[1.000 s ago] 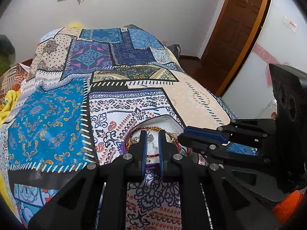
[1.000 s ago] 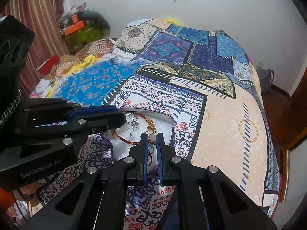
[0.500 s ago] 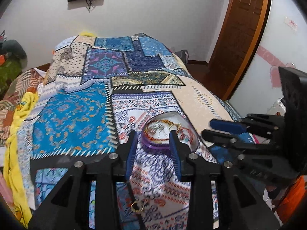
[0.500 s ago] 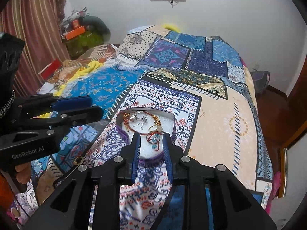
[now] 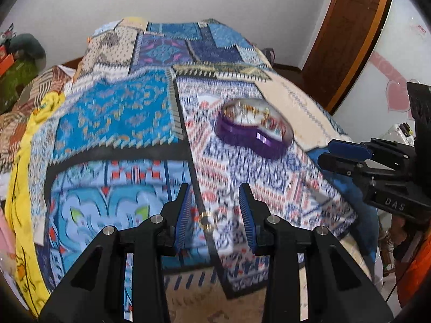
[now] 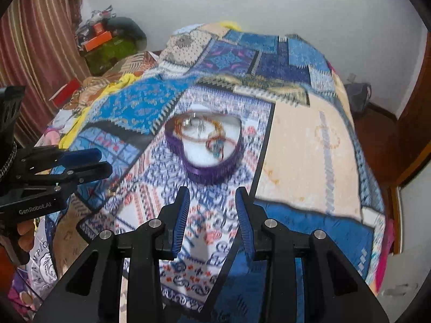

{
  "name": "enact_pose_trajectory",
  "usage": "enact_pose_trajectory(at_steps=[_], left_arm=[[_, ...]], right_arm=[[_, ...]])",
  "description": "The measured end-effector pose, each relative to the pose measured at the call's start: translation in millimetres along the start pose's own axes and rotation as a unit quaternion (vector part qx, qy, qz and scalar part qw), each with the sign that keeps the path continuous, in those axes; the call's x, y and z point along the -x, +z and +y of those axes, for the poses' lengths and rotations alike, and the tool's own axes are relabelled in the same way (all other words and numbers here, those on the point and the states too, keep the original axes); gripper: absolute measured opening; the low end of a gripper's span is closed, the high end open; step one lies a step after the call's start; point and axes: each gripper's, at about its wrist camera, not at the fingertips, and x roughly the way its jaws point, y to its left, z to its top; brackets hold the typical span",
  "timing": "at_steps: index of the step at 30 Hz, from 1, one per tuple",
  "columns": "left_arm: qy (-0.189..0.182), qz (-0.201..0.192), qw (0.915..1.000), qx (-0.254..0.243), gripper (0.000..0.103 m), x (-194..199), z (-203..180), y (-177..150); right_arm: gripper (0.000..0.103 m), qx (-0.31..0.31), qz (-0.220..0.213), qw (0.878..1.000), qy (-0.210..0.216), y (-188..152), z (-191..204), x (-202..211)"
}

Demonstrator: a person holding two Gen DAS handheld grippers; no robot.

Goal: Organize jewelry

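A purple heart-shaped box (image 5: 254, 132) with a white lining holds red and gold bracelets and small silver pieces; it sits on the patterned bedspread and also shows in the right wrist view (image 6: 206, 148). A small gold ring (image 5: 207, 219) lies on the bedspread between my left gripper's open fingers. My left gripper (image 5: 215, 215) is open and empty, well short of the box. My right gripper (image 6: 211, 215) is open and empty, just short of the box. Each gripper shows in the other's view: the right one (image 5: 350, 156), the left one (image 6: 80, 164).
The patchwork bedspread (image 5: 113, 113) covers the bed, with its foot edge close below both grippers. A yellow cloth (image 5: 24, 145) lies along the left side. A wooden door (image 5: 347, 32) is at the right. Clutter and a striped curtain (image 6: 29, 53) are at the left.
Both grippers have opened and drawn back from the box toward the foot of the bed. The jewelry stays in the box. The gold ring has come into view between the left fingers.
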Motion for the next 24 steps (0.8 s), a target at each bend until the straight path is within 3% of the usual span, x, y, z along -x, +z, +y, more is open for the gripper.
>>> enact_pose_trajectory(at_steps=[10, 18, 24], left_arm=[[-0.002, 0.028, 0.9996, 0.007, 0.035, -13.3, 2.9, -30.0], [-0.003, 0.017, 0.9998, 0.004, 0.035, -18.0, 3.4, -34.2], [-0.009, 0.010, 0.9998, 0.015, 0.024, -21.1, 7.6, -34.2]], right_arm=[[0.032, 0.008, 0.033, 0.999, 0.027, -15.3, 18.0, -19.1], [0.032, 0.027, 0.040, 0.998, 0.043, -15.7, 26.0, -29.3], [0.031, 0.036, 0.043, 0.997, 0.046, -15.2, 28.0, -34.0]])
